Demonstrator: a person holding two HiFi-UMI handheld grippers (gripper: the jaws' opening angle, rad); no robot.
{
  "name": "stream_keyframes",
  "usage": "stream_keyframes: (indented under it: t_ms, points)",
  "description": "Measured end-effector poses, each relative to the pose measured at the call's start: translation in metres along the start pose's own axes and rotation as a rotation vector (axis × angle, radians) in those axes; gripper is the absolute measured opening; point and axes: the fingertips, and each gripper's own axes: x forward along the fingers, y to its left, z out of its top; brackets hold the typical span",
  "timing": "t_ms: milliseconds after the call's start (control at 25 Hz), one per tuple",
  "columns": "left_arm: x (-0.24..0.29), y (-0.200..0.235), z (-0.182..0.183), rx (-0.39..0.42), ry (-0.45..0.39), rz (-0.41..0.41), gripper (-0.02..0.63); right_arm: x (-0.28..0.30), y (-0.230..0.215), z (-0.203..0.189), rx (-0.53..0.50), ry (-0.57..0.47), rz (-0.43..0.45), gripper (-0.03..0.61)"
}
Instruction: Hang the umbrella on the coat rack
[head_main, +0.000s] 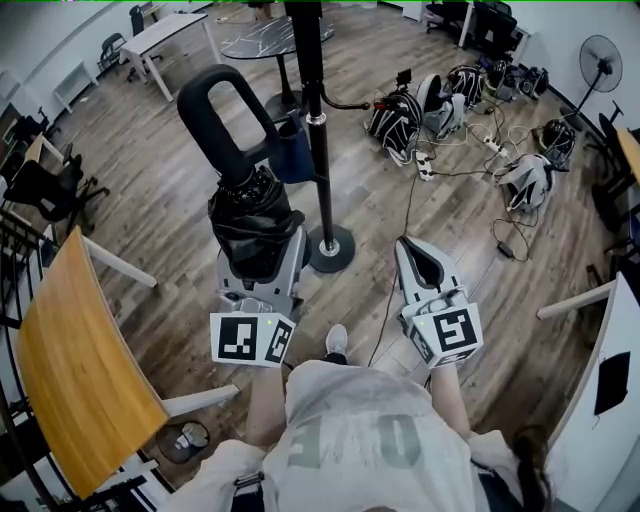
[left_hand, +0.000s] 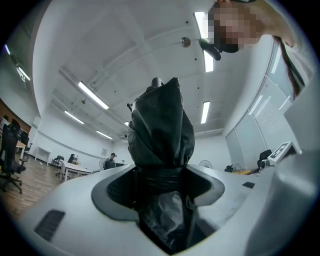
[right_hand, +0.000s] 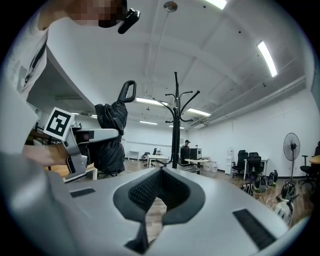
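Umbrella (head_main: 255, 225): folded, black, upright, loop handle (head_main: 225, 115) on top. Sits at your 11 o'clock, just beside the rack (head_main: 318, 150) pole, not touching a hook as far as the head view shows.

L gripper (head_main: 258, 262): clamped on the bunched canopy, well below the handle. L gripper view confirms fabric filling the gap between the jaws.

R gripper (head_main: 408, 245): at your 1 o'clock, jaws drawn together, nothing in them.

Rack: pole at 12 o'clock, one hook (head_main: 350, 104) sticking out toward 3 o'clock. Dark blue item (head_main: 295, 150) hangs on the 9 o'clock side, between pole and umbrella; can't tell what it is.

Handling, est.:
- Probably light, one gripper should carry it.
- Canopy is soft, slick cloth. It squashes and can slide over the shaft inside, so your grip is likely loose-ish. Expect the top to wobble when you tilt.
- Handle looks stiff, w/ a wide opening. That's the part to drop over a hook.
- Better hold: squeeze thru the cloth onto the shaft, or use the R gripper on the neck just under the handle to steer the loop.
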Motion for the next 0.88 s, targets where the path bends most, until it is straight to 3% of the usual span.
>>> stream_keyframes:
  t_ms: [400, 560, 880]
  points:
    - [0.049, 0.06, -0.037, -0.01, 0.036, -0.032, 0.304, 0.092, -0.006, 0.002, -0.033, -0.001, 0.0, 0.031]
    - [0.057, 0.064, -0.048, -0.053, 0.05, -0.012, 0.304, 0.103, -0.011, 0.01, -0.037, -0.027, 0.02, 0.031]
    - [0.059, 0.049, -0.054, -0.048, 0.072, 0.059, 0.304, 0.109, -0.025, 0.019, -0.041, -0.058, 0.081, 0.031]
